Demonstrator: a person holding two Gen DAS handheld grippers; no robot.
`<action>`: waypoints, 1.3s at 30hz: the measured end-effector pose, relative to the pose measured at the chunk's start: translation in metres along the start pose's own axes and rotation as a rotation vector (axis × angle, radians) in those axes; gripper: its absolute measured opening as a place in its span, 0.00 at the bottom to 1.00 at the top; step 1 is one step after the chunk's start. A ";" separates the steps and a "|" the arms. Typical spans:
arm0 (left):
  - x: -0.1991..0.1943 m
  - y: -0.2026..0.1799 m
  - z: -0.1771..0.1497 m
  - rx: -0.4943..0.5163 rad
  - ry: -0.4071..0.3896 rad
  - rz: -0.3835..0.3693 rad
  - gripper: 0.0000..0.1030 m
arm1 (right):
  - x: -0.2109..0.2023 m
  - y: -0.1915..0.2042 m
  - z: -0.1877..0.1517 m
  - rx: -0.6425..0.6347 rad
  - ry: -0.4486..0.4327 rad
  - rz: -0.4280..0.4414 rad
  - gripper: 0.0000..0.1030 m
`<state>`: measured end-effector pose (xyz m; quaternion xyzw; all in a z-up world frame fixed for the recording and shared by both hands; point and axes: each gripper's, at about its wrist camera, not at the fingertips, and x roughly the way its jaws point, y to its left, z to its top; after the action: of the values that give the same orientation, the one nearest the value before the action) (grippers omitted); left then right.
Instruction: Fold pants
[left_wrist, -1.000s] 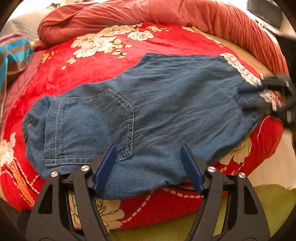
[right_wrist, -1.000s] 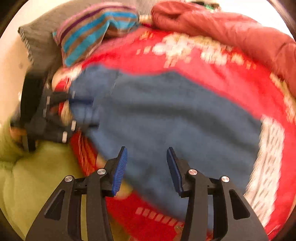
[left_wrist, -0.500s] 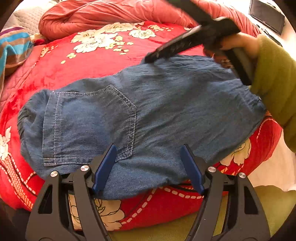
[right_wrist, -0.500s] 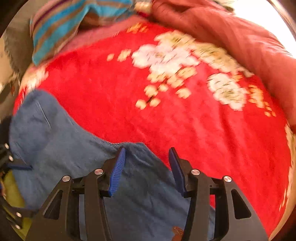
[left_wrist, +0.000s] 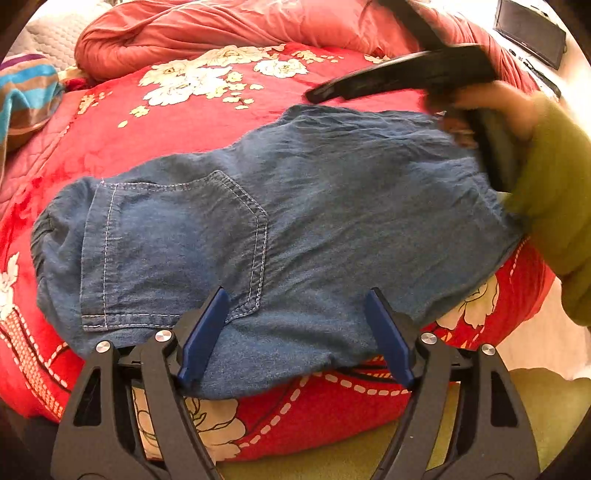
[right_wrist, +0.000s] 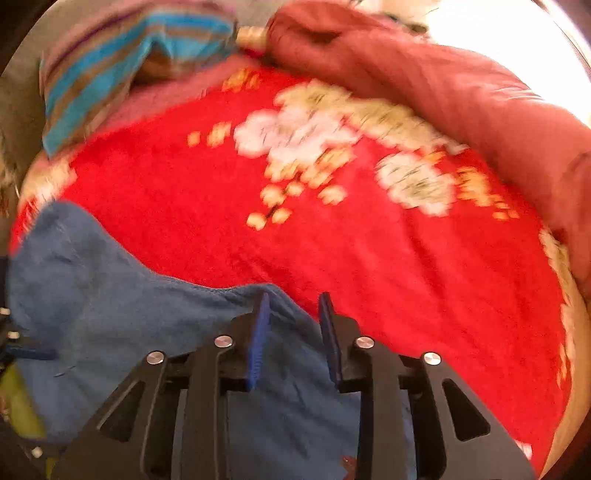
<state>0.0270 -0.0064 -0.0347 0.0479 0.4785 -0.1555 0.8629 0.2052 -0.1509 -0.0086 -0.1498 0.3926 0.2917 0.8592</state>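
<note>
the denim pants (left_wrist: 295, 221) lie folded in a wide, flattened bundle across a red floral blanket (left_wrist: 177, 122), with a stitched back pocket (left_wrist: 173, 254) facing up toward the left end of the bundle. the left gripper (left_wrist: 295, 332) sits low at the near edge of the denim, its blue-padded fingers (left_wrist: 201, 336) spread wide apart with nothing between them, the fabric edge lying just under and ahead of the tips. the right gripper (right_wrist: 293, 332) is over the far edge of the pants, where denim meets red blanket; its jaws are drawn close together with only a narrow gap, and the blur makes it impossible to tell whether any cloth is caught between them. from the left wrist view the right gripper's black body (left_wrist: 406, 77) reaches over the far right corner of the pants, held by a hand (left_wrist: 495, 107) in an olive-green sleeve (left_wrist: 554, 192). a salmon-coloured quilt (left_wrist: 229, 29) is bunched along the back of the bed, and a striped cloth (left_wrist: 26, 96) lies at the far left.
</note>
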 end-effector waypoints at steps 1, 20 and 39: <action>-0.002 0.001 0.001 -0.005 -0.007 -0.005 0.67 | -0.015 -0.002 -0.005 0.008 -0.025 0.008 0.29; 0.000 -0.027 -0.003 0.064 0.054 -0.026 0.70 | -0.083 -0.034 -0.159 0.153 0.168 -0.113 0.57; -0.029 -0.015 0.026 -0.051 -0.083 0.019 0.76 | -0.143 -0.130 -0.168 0.501 -0.101 -0.097 0.58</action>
<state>0.0291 -0.0202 0.0046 0.0239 0.4456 -0.1370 0.8844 0.1125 -0.3893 -0.0044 0.0640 0.4015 0.1510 0.9010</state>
